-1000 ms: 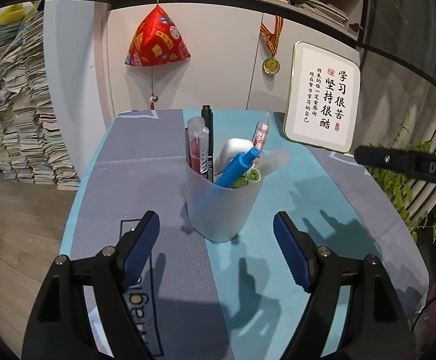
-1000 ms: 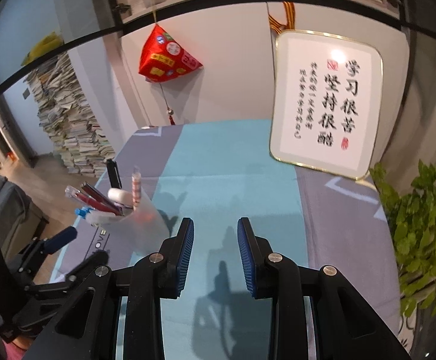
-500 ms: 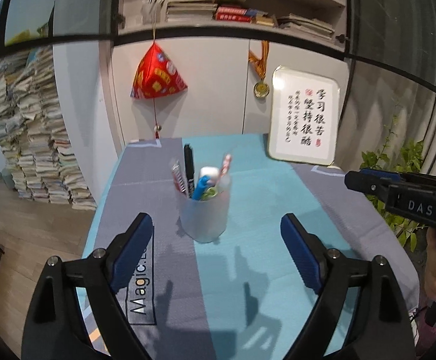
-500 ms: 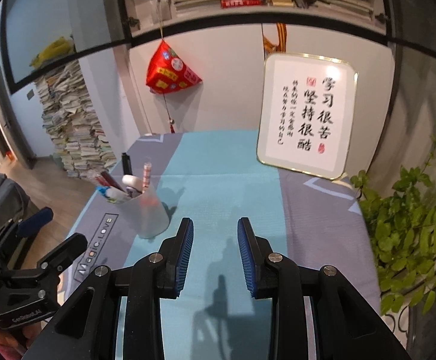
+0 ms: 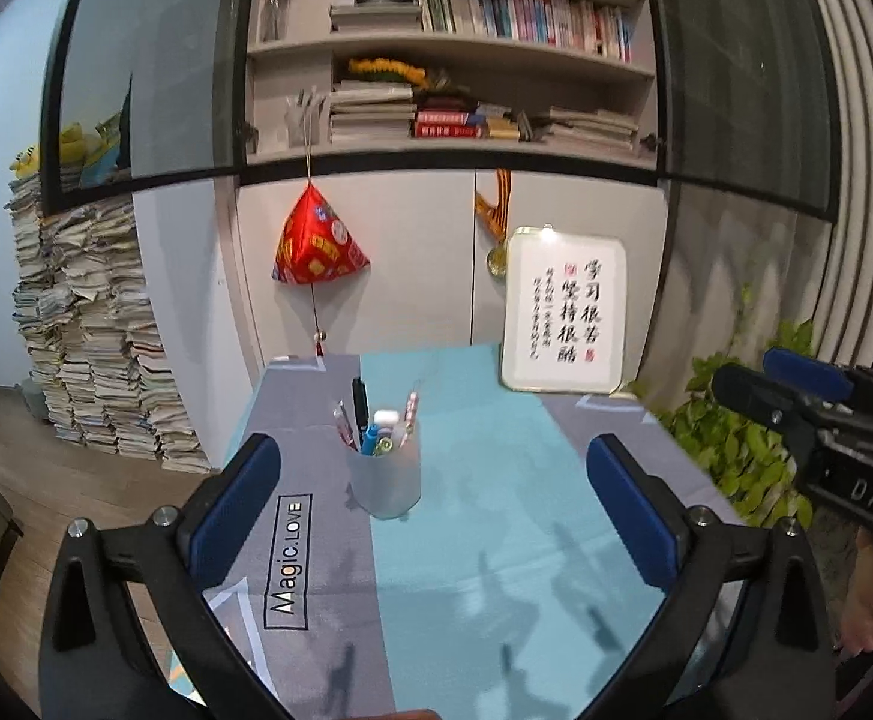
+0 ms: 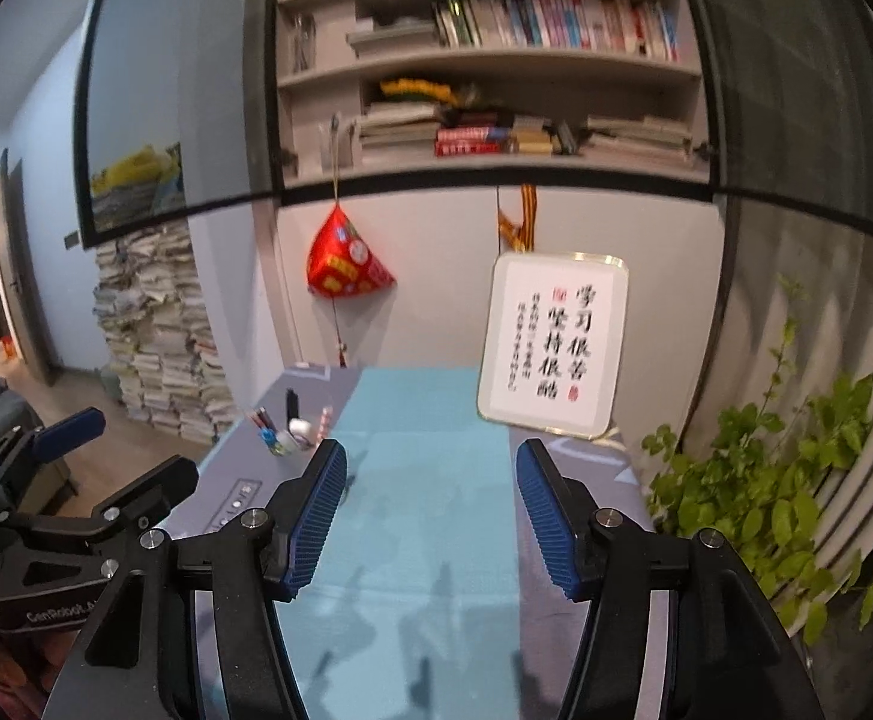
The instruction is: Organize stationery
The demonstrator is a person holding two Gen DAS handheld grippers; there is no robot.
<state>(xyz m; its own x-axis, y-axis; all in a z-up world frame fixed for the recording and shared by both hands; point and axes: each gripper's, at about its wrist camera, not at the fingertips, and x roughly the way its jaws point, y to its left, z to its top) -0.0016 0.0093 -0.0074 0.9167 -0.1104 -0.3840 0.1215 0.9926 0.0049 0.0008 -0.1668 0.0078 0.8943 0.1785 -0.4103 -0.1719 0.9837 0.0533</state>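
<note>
One frosted pen cup (image 5: 384, 477) packed with pens stands upright on my mat (image 5: 496, 540) beyond the left gripper (image 5: 433, 501), just widened and empty, while my right gripper (image 6: 430, 516), just opened and empty, half hides that blurred cup.

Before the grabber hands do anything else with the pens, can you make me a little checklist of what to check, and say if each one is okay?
1. Pen cup standing upright on the table mat: ok.
2. Pens, marker and other stationery inside the cup, none lying loose on the mat: ok.
3. Left gripper open and empty; its jaws have just been opening: ok.
4. Right gripper open and empty; its jaws have just been opening: ok.
5. Framed calligraphy sign well apart from the cup: ok.
6. Any stationery off the mat's near edge: cannot tell.
</note>
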